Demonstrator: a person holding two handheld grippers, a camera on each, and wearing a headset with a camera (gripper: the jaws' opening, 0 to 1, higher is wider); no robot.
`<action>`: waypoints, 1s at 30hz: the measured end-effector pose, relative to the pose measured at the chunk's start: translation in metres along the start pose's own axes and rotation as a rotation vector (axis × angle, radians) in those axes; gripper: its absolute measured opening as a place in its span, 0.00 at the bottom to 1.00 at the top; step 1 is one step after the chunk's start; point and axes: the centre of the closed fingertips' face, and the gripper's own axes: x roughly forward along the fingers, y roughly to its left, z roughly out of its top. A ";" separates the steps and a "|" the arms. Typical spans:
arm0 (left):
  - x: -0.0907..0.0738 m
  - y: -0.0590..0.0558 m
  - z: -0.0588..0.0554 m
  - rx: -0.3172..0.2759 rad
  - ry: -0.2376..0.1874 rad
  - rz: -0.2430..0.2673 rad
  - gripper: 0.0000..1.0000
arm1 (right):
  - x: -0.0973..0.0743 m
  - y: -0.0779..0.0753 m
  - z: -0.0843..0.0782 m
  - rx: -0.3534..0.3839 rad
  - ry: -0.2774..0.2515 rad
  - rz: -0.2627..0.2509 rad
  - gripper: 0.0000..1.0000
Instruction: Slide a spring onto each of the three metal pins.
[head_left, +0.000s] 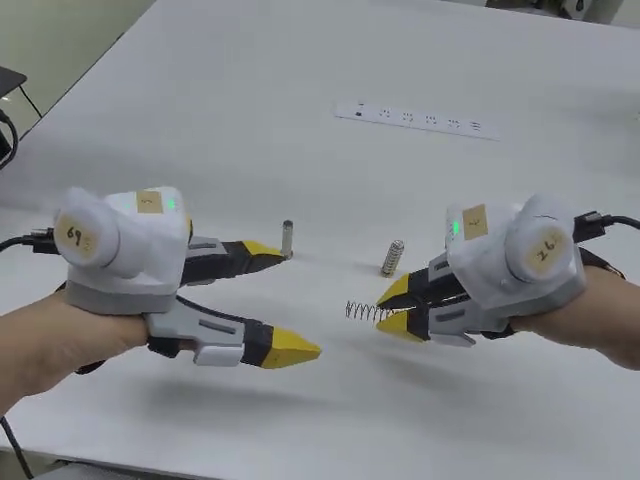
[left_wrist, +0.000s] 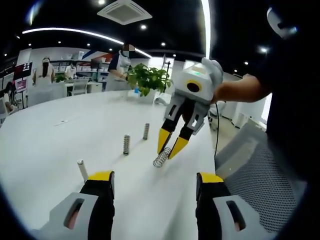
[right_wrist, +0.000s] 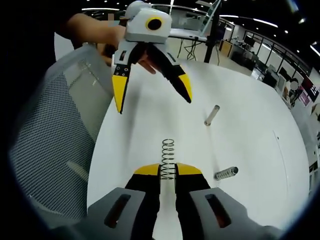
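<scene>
- The loose spring (right_wrist: 168, 159) lies level, one end pinched between the jaws of the right gripper (right_wrist: 168, 170). The rest pokes out free towards the bare pin. Gripping it by the end probably leaves the open end free to go over the pin's top.
- The bare pin (head_left: 288, 237) stands upright on the white table (head_left: 200, 120). In the head view the spring's free end is near it but apart, to its right and closer to the person.
- A sprung pin (head_left: 393, 258) stands to the right of the bare pin, just behind the right gripper's tips.
- Count, from the left gripper view: three pins in a row. One is bare and one wears a spring. The third pin (left_wrist: 146, 131), farthest from the bare pin, looks ribbed too. That makes three springs, two seemingly seated and one held, so one pin is left to fill.
- The left gripper (head_left: 288, 300) has its jaws spread wide and holds nothing. One tip sits just beside the bare pin; I cannot tell whether they touch. It is likely there to steady the pin.
- A power strip (head_left: 415, 118) lies well beyond the bare pin, out of the work.
</scene>
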 end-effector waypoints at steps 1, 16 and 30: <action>0.003 -0.003 0.000 0.002 0.004 -0.016 0.57 | -0.001 0.001 0.000 0.000 0.000 0.001 0.08; 0.021 -0.007 0.010 0.076 0.035 -0.089 0.33 | -0.009 0.001 0.014 -0.021 -0.024 -0.008 0.08; 0.039 -0.023 0.017 0.091 0.013 -0.153 0.20 | -0.015 0.004 0.024 -0.024 -0.074 0.014 0.08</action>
